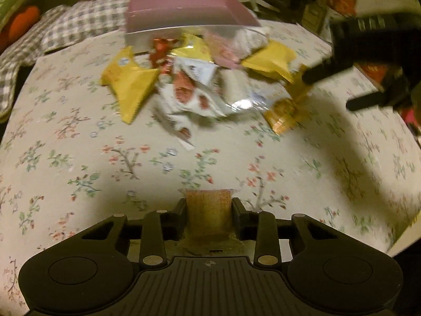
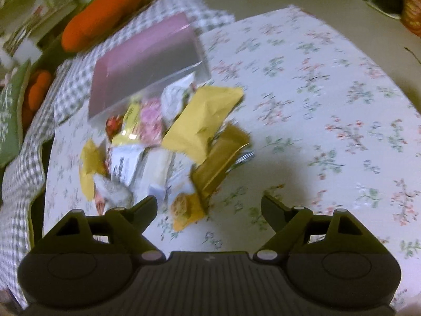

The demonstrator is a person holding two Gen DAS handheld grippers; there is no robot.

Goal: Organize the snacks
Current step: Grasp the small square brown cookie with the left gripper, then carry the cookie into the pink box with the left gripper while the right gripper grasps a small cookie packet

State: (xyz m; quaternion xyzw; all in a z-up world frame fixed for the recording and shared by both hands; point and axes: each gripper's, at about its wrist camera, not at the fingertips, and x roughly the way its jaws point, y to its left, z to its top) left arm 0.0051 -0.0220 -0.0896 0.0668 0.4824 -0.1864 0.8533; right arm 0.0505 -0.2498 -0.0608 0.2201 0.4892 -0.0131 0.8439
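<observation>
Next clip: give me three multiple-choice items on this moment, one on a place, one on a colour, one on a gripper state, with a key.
1. Where does the snack pile lie?
A. inside the box
B. on the cloth in front of the box
C. on the floor

2. What colour is the inside of the box?
A. pink
B. blue
C. black

3. What is the left hand-held gripper doing?
A. standing open and empty
B. out of view
C. gripping a tan packet

Key: 1 B, the packets lie on the floral cloth against the box's near wall. 2 A, its floor looks pink in both views. 3 C, the tan packet sits pinched between its fingers.
</observation>
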